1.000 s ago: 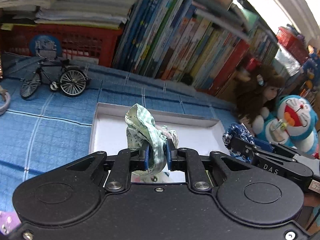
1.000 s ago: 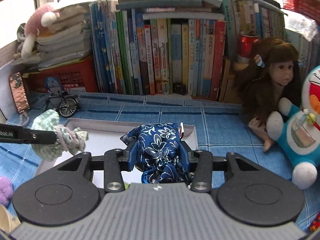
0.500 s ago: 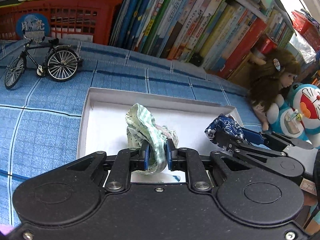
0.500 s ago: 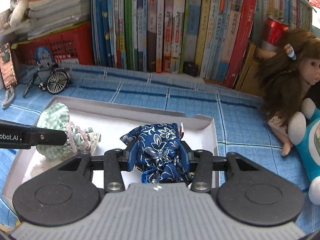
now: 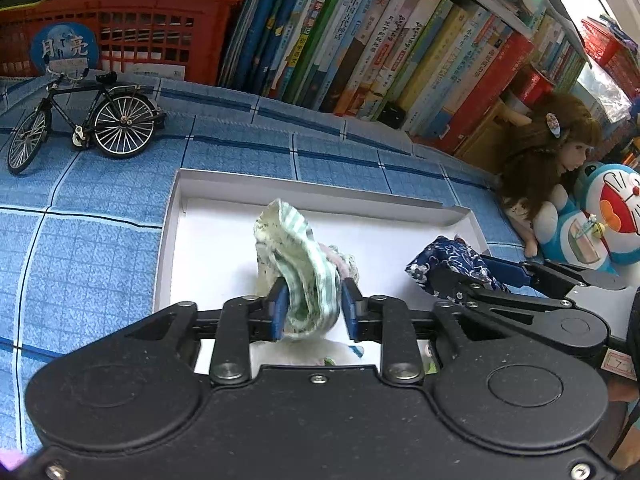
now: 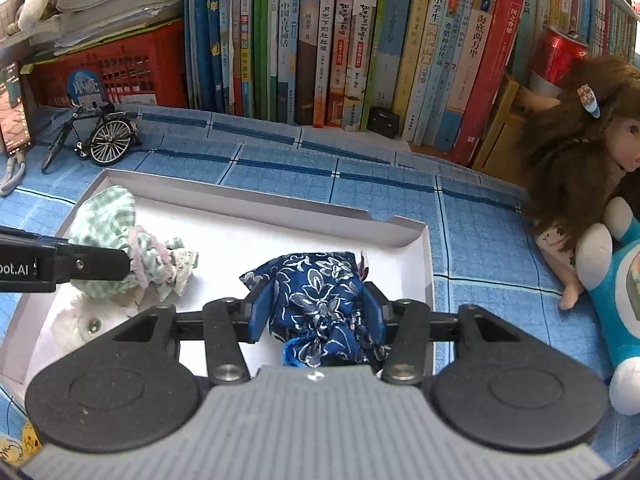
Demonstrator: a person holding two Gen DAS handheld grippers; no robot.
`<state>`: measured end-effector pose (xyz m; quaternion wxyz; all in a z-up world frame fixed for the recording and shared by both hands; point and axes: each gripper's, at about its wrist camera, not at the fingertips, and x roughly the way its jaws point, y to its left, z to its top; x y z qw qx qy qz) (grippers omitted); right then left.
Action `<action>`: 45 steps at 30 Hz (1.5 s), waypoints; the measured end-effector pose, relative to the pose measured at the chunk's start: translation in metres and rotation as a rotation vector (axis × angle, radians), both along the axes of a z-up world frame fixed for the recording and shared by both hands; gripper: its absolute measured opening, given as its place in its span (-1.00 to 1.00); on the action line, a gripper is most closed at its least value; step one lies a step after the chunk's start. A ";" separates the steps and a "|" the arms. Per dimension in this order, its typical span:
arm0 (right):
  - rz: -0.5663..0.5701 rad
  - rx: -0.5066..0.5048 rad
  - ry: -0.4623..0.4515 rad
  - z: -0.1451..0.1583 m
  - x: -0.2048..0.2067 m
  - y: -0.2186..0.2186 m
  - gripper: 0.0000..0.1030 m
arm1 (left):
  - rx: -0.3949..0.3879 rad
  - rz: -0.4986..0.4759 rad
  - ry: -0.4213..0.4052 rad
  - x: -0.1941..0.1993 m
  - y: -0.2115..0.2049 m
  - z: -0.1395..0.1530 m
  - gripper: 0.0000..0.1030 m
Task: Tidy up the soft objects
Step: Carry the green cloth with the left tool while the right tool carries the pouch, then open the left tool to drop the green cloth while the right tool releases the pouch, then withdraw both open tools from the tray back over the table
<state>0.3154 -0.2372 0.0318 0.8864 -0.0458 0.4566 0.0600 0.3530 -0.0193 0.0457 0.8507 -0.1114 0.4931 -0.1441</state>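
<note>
My left gripper is shut on a green checked cloth pouch and holds it low over the white shallow box. The jaws stand a little wider than before, with the cloth still between them. The pouch also shows in the right wrist view, tied with a pink scrunchie. My right gripper is shut on a dark blue floral pouch inside the same box, at its right side. The blue pouch also shows in the left wrist view.
A white fluffy item lies in the box's near left corner. A model bicycle stands at the back left. A red basket and a row of books line the back. A doll and a blue plush sit to the right.
Both grippers have moved forward and down into the white box with their pouches. The left jaws have spread slightly around the green pouch.
</note>
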 end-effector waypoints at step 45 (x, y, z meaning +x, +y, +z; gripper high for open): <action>0.124 0.125 -0.388 0.082 -0.215 -0.008 0.90 | -0.069 -0.103 -0.238 -0.203 0.028 0.076 0.51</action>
